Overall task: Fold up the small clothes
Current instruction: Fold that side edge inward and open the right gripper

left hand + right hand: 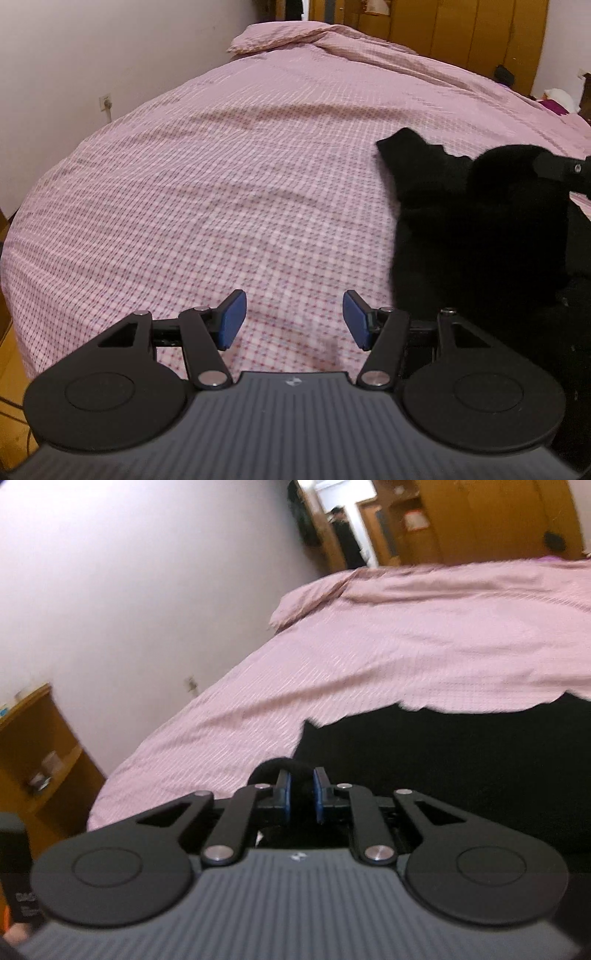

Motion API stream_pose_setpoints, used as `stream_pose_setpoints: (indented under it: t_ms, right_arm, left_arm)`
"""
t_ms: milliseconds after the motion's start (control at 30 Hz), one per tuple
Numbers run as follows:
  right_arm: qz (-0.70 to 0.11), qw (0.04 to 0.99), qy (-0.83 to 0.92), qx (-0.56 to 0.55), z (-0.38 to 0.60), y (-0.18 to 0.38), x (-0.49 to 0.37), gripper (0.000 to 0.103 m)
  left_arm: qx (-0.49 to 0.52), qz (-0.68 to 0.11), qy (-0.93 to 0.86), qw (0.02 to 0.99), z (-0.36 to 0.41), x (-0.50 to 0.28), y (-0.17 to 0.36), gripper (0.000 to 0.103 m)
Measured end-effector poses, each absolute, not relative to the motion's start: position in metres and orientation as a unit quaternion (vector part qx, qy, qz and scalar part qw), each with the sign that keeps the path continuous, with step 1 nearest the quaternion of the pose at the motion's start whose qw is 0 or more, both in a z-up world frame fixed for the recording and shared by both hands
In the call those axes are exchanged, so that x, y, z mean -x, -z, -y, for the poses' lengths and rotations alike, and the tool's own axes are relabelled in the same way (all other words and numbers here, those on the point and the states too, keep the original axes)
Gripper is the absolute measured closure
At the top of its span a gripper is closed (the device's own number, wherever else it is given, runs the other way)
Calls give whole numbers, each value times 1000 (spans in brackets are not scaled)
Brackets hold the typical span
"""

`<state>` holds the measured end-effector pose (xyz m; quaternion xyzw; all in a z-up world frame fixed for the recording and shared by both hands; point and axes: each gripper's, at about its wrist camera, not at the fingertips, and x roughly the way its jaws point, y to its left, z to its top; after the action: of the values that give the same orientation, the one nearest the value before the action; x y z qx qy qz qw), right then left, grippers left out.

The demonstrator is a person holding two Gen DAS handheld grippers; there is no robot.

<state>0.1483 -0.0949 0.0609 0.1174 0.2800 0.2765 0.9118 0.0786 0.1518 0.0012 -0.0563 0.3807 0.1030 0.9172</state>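
Note:
A black garment (476, 225) lies on the pink checked bedspread (229, 192), to the right in the left wrist view. My left gripper (293, 319) is open and empty, low over the bedspread just left of the garment. In the right wrist view the black garment (443, 760) spreads across the right half of the bed. My right gripper (301, 794) is shut on a fold of the black garment near its left edge. Part of the right gripper's black arm (561, 170) shows at the far right of the left wrist view, over the garment.
A pink pillow (280, 37) lies at the head of the bed. A white wall (129, 590) runs along the bed's left side. A wooden shelf (40, 753) stands at the bed's near left corner. Wooden wardrobes (461, 26) stand beyond the bed.

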Motion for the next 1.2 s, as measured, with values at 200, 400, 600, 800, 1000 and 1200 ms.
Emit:
stream_pose_setpoints:
  t_ms: [200, 400, 600, 800, 1000, 1200]
  right_arm:
    - [-256, 930, -211, -157, 148, -68, -149, 88]
    - [-248, 937, -98, -224, 223, -55, -154, 88]
    - [-287, 928, -13, -239, 280, -7, -161, 89]
    - [-344, 910, 28, -229, 311, 27, -157, 86]
    - [-295, 933, 2, -205, 325, 2, -137, 35]
    - [-288, 950, -40, -117, 311, -6, -166, 35]
  left_arm:
    - [38, -366, -90, 925, -136, -87, -11, 39]
    - [26, -357, -75, 931, -117, -99, -17, 39]
    - [9, -355, -58, 933, -95, -112, -16, 39]
    - [-15, -348, -45, 936, -76, -131, -14, 39]
    - [-37, -338, -70, 938, -69, -151, -12, 39]
    - [-6, -332, -87, 939, -80, -158, -11, 39]
